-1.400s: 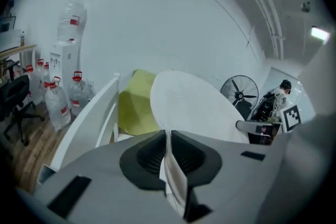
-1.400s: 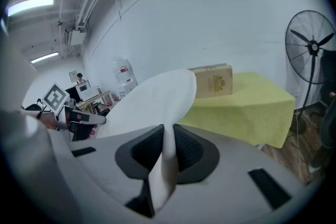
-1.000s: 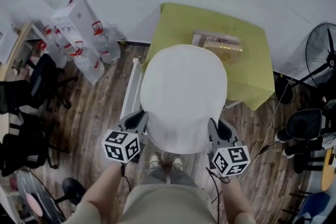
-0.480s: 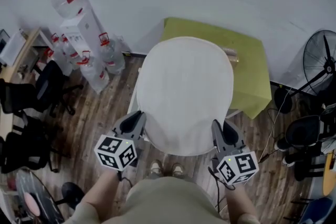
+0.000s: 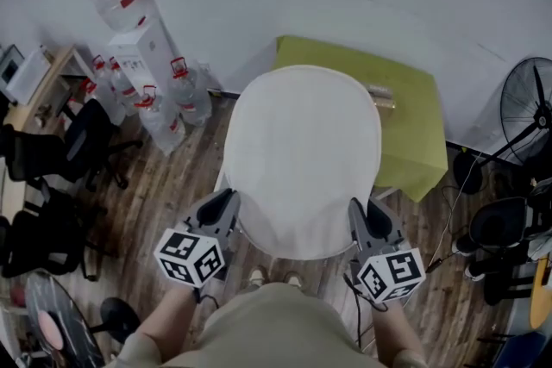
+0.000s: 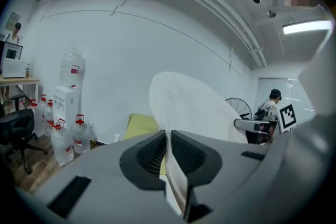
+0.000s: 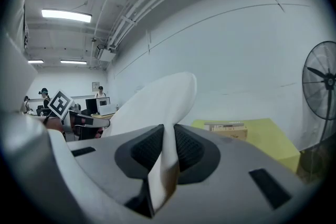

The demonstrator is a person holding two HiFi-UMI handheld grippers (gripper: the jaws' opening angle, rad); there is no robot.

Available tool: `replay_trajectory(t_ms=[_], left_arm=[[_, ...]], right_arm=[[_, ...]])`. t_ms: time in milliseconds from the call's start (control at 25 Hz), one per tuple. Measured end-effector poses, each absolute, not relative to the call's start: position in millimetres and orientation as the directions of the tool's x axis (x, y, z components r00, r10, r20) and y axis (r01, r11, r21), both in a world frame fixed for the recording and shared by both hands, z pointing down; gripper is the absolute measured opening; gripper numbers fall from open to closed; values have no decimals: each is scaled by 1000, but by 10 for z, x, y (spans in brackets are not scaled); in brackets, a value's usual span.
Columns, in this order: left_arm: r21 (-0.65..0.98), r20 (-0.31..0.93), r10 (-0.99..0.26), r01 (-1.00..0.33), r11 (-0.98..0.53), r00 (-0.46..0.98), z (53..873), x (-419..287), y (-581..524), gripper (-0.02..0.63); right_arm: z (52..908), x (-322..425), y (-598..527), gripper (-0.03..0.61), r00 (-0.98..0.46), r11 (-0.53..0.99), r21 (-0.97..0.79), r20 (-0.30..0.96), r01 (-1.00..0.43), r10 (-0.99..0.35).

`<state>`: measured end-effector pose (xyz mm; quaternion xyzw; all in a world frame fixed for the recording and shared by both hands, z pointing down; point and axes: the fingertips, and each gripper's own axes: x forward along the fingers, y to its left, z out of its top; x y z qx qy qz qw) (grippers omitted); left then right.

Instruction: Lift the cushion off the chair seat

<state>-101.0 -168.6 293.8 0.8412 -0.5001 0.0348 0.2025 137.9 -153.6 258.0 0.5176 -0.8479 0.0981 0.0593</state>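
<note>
Left gripper pinches the cushion at its left edge, right gripper at its right; open floor leftward; water bottles wear red labels, unreadably small.

The cushion was covered in white cloth, matt and smooth. The floor was laid in grainy wood planks. The table cover appeared to be matt yellow-green fabric, and the water bottles clear glossy plastic. On the left gripper, dark ribbed pads were set in matt grey plastic.
</note>
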Motion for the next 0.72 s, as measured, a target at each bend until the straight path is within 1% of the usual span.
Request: replay_trajectory(t_ms=[720], left_arm=[[311,270,-833,-863,-399,483,2953,-1080,-1667,49]], right_arm=[[2665,1325,-1605,80,-474,458,-122,221,-881,-852]])
